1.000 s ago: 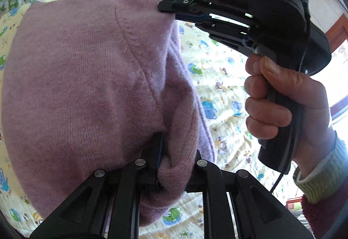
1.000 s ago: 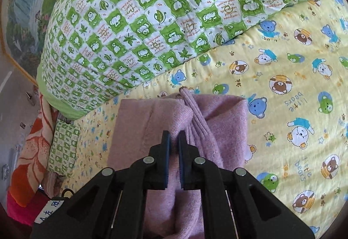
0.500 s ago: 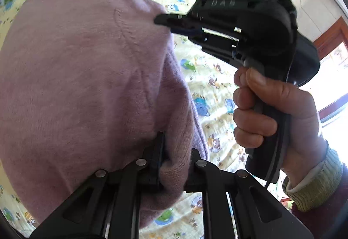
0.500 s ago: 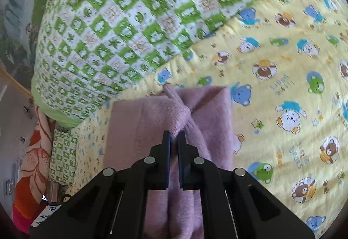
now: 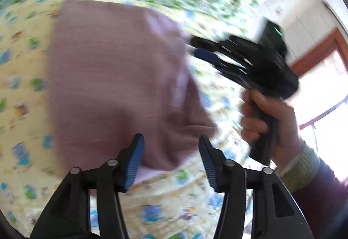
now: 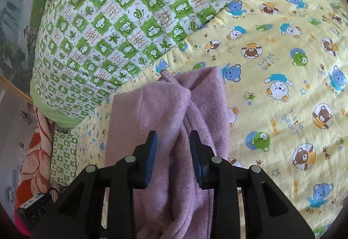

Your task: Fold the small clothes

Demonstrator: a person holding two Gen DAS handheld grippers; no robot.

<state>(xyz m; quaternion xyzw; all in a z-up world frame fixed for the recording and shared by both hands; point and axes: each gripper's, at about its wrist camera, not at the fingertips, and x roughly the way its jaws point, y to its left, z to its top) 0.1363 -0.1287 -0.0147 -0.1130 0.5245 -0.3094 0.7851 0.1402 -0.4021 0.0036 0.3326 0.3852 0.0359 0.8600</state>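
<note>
A small mauve knit garment (image 5: 117,78) lies folded on the yellow bear-print sheet (image 5: 165,206). The left wrist view is blurred by motion. My left gripper (image 5: 169,158) is open, its blue-padded fingers spread just above the garment's near edge, holding nothing. My right gripper (image 5: 195,47) shows in the left wrist view at the garment's far right corner. In the right wrist view the right gripper (image 6: 173,152) is open, its jaws apart over a bunched ridge of the garment (image 6: 165,113).
A green-and-white checked quilt (image 6: 121,13) is heaped along the far side of the sheet (image 6: 282,78). An orange floral cloth (image 6: 34,165) hangs at the bed's left edge. A wood-framed window (image 5: 322,65) is at the right.
Both grippers were shut on the garment and have opened, letting it drop onto the sheet. The left gripper has pulled back, so more sheet shows.
</note>
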